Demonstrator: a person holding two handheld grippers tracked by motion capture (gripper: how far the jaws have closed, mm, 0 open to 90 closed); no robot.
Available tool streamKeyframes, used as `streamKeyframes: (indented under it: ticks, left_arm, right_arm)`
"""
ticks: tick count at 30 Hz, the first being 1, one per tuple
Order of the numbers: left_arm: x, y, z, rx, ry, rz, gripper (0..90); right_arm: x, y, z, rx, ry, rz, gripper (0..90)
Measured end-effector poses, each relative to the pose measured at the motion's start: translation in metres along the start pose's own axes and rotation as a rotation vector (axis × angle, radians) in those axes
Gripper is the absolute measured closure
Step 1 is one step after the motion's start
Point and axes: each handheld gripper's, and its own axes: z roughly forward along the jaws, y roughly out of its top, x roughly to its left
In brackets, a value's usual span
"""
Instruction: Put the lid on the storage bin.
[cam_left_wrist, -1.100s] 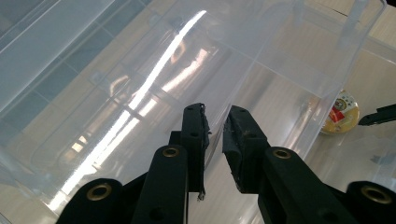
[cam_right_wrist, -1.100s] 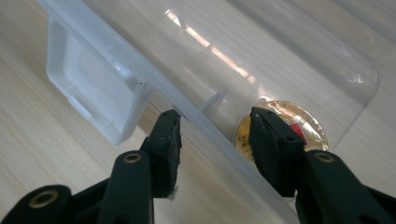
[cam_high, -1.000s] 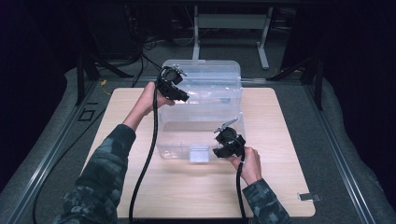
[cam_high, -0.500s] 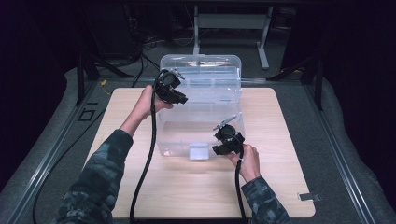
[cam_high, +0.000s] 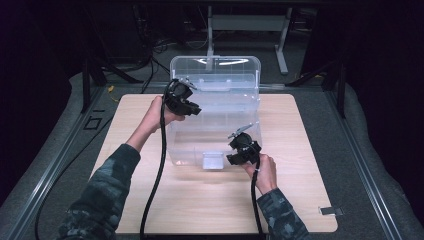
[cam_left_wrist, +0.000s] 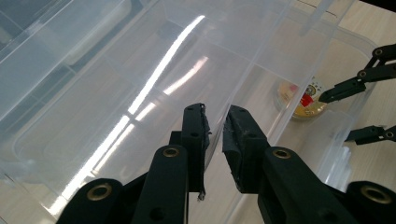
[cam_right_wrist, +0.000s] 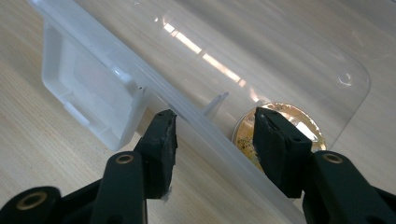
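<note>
Your clear plastic bin (cam_high: 215, 120) sits in the middle of the frame in the high view, on a pale wooden table (cam_high: 300, 200) with a fine straight grain. The bin is a smooth, glossy box with rounded corners, and its see-through lid (cam_high: 215, 70) stands raised at the far side, catching a bright streak of light. Your left gripper (cam_high: 186, 106) is at the bin's upper left, and in the left gripper view (cam_left_wrist: 215, 135) its black jaws are pinched together on a thin transparent plastic edge, only a sliver showing between the rough, worn pads. Your right gripper (cam_high: 240, 150) is at the near rim, lower right of centre. In the right gripper view (cam_right_wrist: 214, 140) its jaws stand apart astride the frosted rim of the bin; the pads do not press on it, and they have just been opening a little. A white moulded latch (cam_right_wrist: 88, 102), squarish with ribbed hollows, hangs from the rim at the left of that view. Inside the bin, behind the right-hand jaw, lies a flat round gold tin (cam_right_wrist: 285, 128) with a shiny lid; it also shows at the right of the left gripper view (cam_left_wrist: 301, 100).
</note>
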Motion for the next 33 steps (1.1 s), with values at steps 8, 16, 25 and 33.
streamKeyframes:
  ticks: [8, 16, 25, 33]
  left_arm:
    - [-0.006, -0.007, -0.002, 0.002, -0.003, 0.015, 77.6]
    - [-0.014, -0.015, -0.003, -0.006, 0.009, 0.023, 77.6]
    - [-0.02, -0.024, -0.003, -0.037, 0.012, 0.006, 77.4]
    - [-0.027, -0.03, -0.003, -0.05, 0.03, 0.002, 77.3]
  right_arm:
    - [-0.002, 0.001, 0.001, -0.004, 0.005, 0.005, 49.4]
    - [-0.003, 0.001, 0.001, -0.004, 0.013, 0.01, 48.8]
    - [-0.003, 0.001, 0.001, -0.006, 0.013, 0.013, 48.2]
    - [-0.003, 0.001, 0.0, -0.013, 0.013, 0.019, 47.3]
